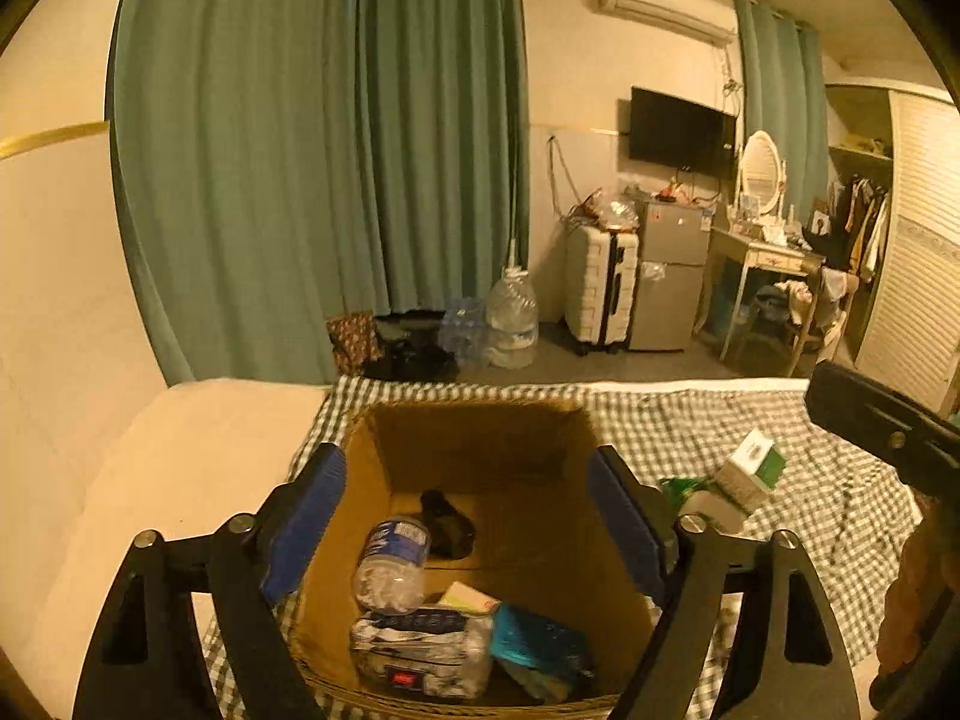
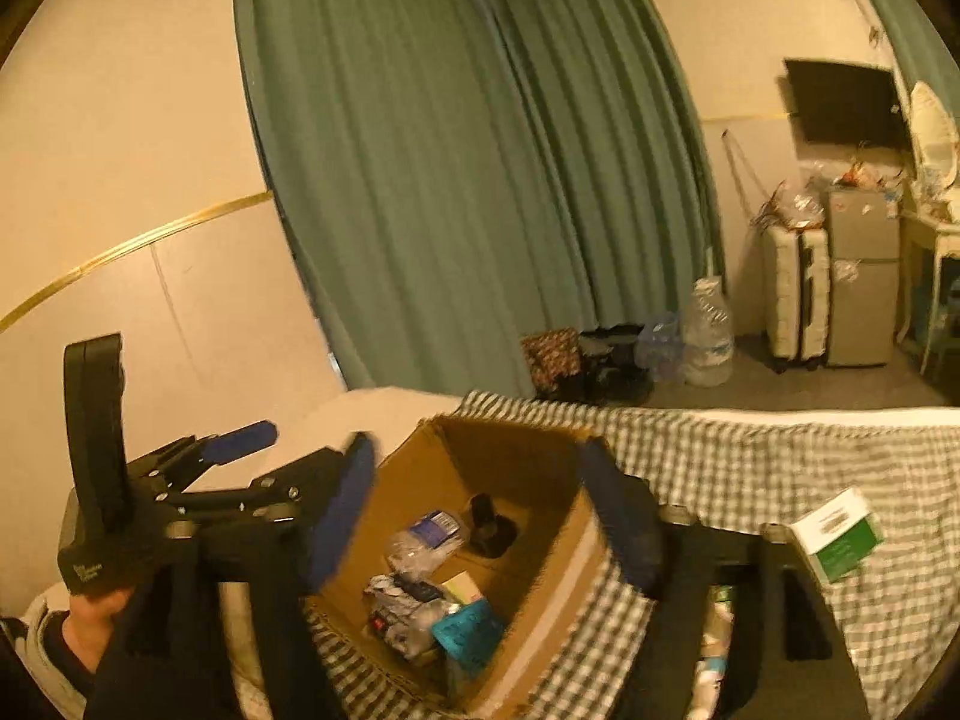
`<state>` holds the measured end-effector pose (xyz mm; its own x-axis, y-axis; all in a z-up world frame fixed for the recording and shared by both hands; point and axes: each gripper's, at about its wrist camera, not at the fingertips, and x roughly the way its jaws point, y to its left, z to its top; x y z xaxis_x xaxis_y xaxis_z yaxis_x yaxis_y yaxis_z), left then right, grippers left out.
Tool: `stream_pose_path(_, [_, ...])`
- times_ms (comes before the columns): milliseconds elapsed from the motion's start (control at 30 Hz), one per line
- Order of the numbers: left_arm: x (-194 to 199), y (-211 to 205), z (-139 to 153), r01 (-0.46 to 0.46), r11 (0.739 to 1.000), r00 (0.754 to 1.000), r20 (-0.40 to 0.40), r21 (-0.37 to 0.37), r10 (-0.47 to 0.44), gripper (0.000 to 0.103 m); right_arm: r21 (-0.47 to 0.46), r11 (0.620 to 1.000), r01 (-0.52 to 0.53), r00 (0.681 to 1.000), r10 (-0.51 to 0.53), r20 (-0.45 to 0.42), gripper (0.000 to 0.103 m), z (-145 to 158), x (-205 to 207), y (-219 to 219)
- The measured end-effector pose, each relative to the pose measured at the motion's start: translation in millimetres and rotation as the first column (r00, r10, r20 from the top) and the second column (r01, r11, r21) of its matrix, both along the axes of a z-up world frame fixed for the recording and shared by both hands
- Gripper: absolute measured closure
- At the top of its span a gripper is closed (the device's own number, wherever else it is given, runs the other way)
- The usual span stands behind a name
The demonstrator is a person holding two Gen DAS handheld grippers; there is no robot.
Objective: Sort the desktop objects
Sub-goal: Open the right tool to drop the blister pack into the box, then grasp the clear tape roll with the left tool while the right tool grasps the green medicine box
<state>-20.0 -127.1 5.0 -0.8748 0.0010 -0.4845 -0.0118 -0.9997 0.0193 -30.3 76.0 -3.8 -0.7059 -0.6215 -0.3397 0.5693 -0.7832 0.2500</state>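
plastic bottle (image 1: 393,564) in cardboard box (image 1: 480,438), cap nearside

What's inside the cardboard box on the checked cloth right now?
In the cardboard box: a crushed clear water bottle, a black object, a crumpled plastic pack, a teal item and a pale card. Anything beneath them is hidden.

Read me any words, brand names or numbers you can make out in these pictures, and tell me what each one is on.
None can be read.
Bottle label: blue with print, too blurred.
Green and white box: lines of print, too small.
Silver packet: dark and red patches, blurred.
Left gripper handle: small pale lettering, unreadable.
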Motion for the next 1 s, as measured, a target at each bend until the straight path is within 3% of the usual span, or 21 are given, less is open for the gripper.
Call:
stream_pose_path(200, [23.1,33.2,27.1,0.009,1.0,0.998,-0.056,-0.018,-0.01,0.001,0.0,0.999,0.053,0.996,-0.052,-0.065,0.012,26.3,24.7,38.1])
stream_pose_path(300, [33.5,47.9,41.7,-0.01,1.0,0.997,-0.073,-0.021,0.009,0.0,-0.007,0.995,0.095,0.991,-0.095,-0.091,0.0,39.9,36.4,59.3])
stream_pose_path(533, [47.7,74.8,59.5,-0.031,0.999,0.998,-0.063,-0.006,0.031,0.0,0.021,0.963,0.269,0.948,-0.261,-0.183,0.001,70.6,66.7,109.4])
stream_pose_path(733, [48.8,98.2,66.0,-0.041,0.999,0.998,-0.048,-0.006,0.04,0.0,-0.035,0.949,0.314,0.93,-0.315,-0.192,0.001,85.6,76.2,152.8])
stream_pose_path(900, [48.6,116.5,65.3,0.021,0.999,0.999,-0.032,0.041,-0.019,0.0,0.025,0.932,0.361,0.919,-0.351,-0.179,0.001,87.0,77.3,186.3])
stream_pose_path(1000, [46.4,135.5,60.7,0.037,0.999,0.999,-0.029,0.011,-0.036,0.0,0.01,0.937,0.349,0.927,-0.344,-0.147,0.001,81.2,74.2,205.6])
